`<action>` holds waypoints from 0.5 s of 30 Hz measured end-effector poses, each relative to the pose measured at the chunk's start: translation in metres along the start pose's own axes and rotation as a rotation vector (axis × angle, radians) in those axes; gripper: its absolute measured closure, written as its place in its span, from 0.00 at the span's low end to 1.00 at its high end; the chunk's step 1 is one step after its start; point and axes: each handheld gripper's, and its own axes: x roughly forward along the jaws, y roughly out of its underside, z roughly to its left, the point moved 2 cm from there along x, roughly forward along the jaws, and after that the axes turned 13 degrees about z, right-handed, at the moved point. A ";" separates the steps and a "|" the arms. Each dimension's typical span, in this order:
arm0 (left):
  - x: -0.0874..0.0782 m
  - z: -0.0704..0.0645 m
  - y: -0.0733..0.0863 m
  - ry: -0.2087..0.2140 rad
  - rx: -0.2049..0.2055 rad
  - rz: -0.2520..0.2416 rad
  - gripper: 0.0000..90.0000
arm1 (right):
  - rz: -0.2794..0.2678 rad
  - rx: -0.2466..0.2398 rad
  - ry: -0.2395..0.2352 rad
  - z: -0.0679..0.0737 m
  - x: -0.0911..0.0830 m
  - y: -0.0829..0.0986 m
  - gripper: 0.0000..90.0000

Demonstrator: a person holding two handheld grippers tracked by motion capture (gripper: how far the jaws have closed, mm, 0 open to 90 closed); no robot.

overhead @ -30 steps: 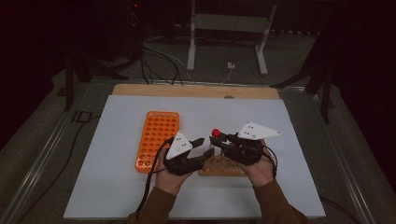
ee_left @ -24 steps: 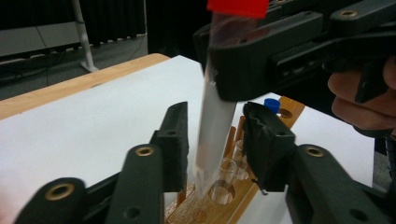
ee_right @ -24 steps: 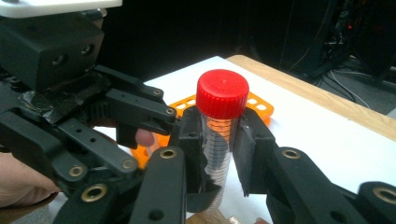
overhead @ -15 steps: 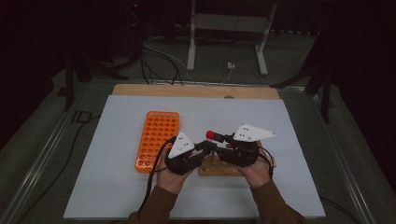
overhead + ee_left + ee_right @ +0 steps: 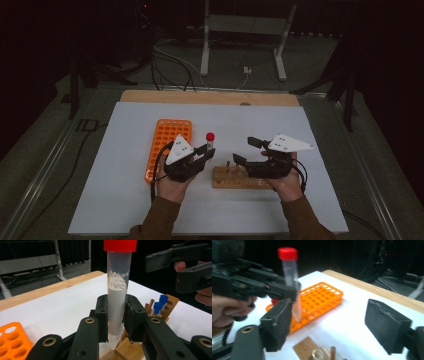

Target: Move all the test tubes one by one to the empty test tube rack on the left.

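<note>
Starting on the left, the orange rack [image 5: 168, 148] lies flat on the white table [image 5: 125, 200], long side running away from the person. Just right of it the left tool [image 5: 204, 152] is pinching a clear tube [image 5: 117, 297] with a red cap [image 5: 120, 245]. In the left gripper view the pads [image 5: 102, 315] press on both sides of the tube's lower half, and the pointed tip pokes out below them. The tube stands pretty much upright, long axis vertical, cap up and tip down, hanging in the air over the gap between the orange rack and the wooden rack [image 5: 240, 179]. It has "15ml" printed on it.

The wooden rack sits right of that, with a couple of blue-capped tubes [image 5: 160, 305] in it. The right tool [image 5: 247, 150] hovers above its right part, jaws spread wide with nothing between them.

Compared to half a second ago, the tube has swapped over: the right tool had it then, lying nearly level, and now the left one has it upright while the right one has let go and backed off to the right.
</note>
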 end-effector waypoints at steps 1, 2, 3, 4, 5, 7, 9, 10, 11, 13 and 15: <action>-0.002 0.002 0.000 -0.005 -0.003 -0.005 0.84 | 0.001 0.009 0.008 -0.002 -0.001 0.002 0.19; -0.004 0.004 0.001 -0.010 -0.004 -0.008 0.84 | 0.001 0.016 0.019 -0.005 -0.003 0.004 0.18; -0.005 0.006 0.001 -0.016 -0.009 -0.012 0.84 | -0.001 0.022 0.026 -0.007 -0.004 0.005 0.17; -0.007 0.009 0.001 -0.022 -0.012 -0.013 0.84 | -0.001 0.028 0.034 -0.009 -0.006 0.007 0.17; -0.009 0.012 0.002 -0.030 -0.014 -0.013 0.84 | 0.000 0.033 0.039 -0.012 -0.008 0.009 0.17; -0.013 0.017 0.003 -0.044 -0.028 -0.015 0.84 | 0.003 0.043 0.055 -0.016 -0.011 0.014 0.15; -0.018 0.022 0.005 -0.057 -0.035 -0.019 0.84 | 0.004 0.056 0.068 -0.020 -0.014 0.018 0.13; -0.020 0.025 0.006 -0.064 -0.039 -0.021 0.84 | 0.002 0.063 0.074 -0.022 -0.016 0.020 0.11; -0.022 0.027 0.007 -0.070 -0.043 -0.023 0.84 | 0.000 0.069 0.080 -0.025 -0.018 0.023 0.09; -0.027 0.032 0.010 -0.084 -0.051 -0.027 0.84 | -0.005 0.088 0.096 -0.029 -0.022 0.026 0.04; -0.031 0.036 0.013 -0.095 -0.060 -0.032 0.84 | -0.005 0.102 0.110 -0.032 -0.025 0.030 0.02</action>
